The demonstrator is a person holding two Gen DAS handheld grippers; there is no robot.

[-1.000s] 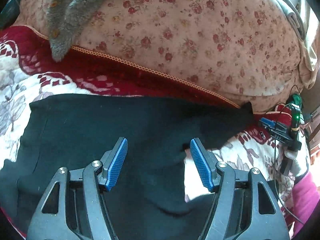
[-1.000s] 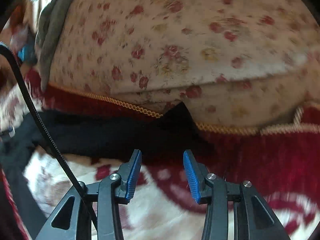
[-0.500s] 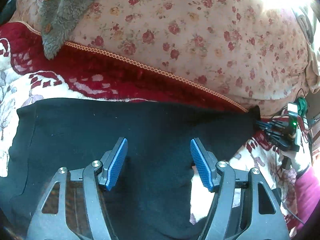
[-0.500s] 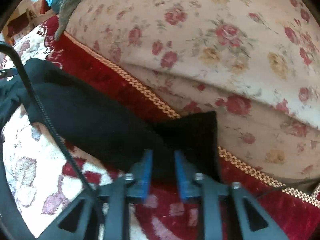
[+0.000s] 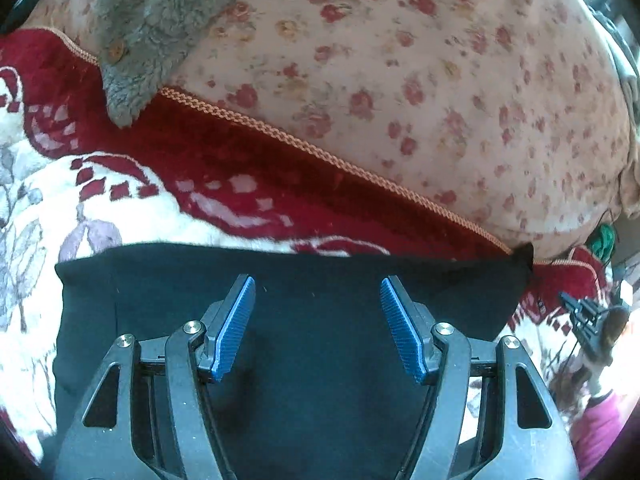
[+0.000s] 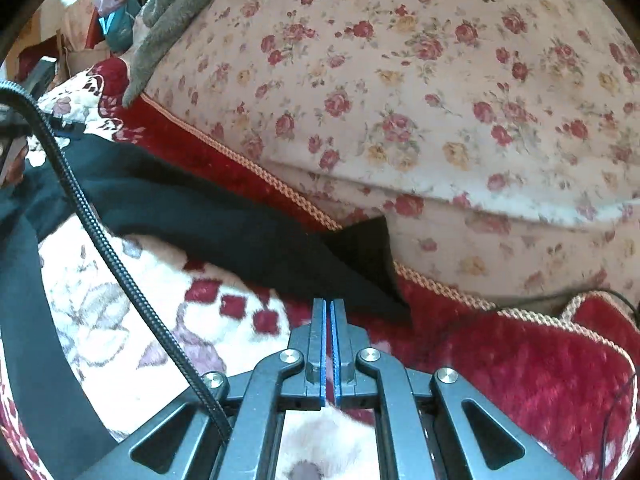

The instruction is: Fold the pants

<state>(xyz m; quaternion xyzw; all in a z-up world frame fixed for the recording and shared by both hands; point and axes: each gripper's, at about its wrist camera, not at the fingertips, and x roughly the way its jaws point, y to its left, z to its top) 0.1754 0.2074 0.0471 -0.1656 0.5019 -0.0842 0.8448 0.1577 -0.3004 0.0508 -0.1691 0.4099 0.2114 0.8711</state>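
Right gripper (image 6: pixel 329 312): fingers (image 6: pixel 320 344) pressed together, the hem edge of the black pants (image 6: pixel 224 232) seemingly pinched at their tips, though the contact is hard to make out; a second ago they stood apart short of the cloth and have just been closing.
Left gripper (image 5: pixel 318 328): fingers (image 5: pixel 234 328) wide apart over the pants (image 5: pixel 320 360), gripping nothing; the spread matches the earlier frames.
Pants, place: flat on the red and white patterned blanket (image 5: pixel 120 208) of the bed, just in front of the floral pillow (image 5: pixel 400 80).
Pants, axis: the long axis runs side to side across the left wrist view, roughly along the pillow's braided edge; the far end rises to a small raised corner (image 5: pixel 524 252) at the right.
Change in the left view: the top edge now lies straight and taut, where a second ago it sagged and wrinkled toward the right.
Cable (image 6: pixel 100 240): a black ribbed one crosses the left of the right wrist view.
Far: a grey fleece garment (image 5: pixel 152 32) hangs over the pillow's left shoulder.
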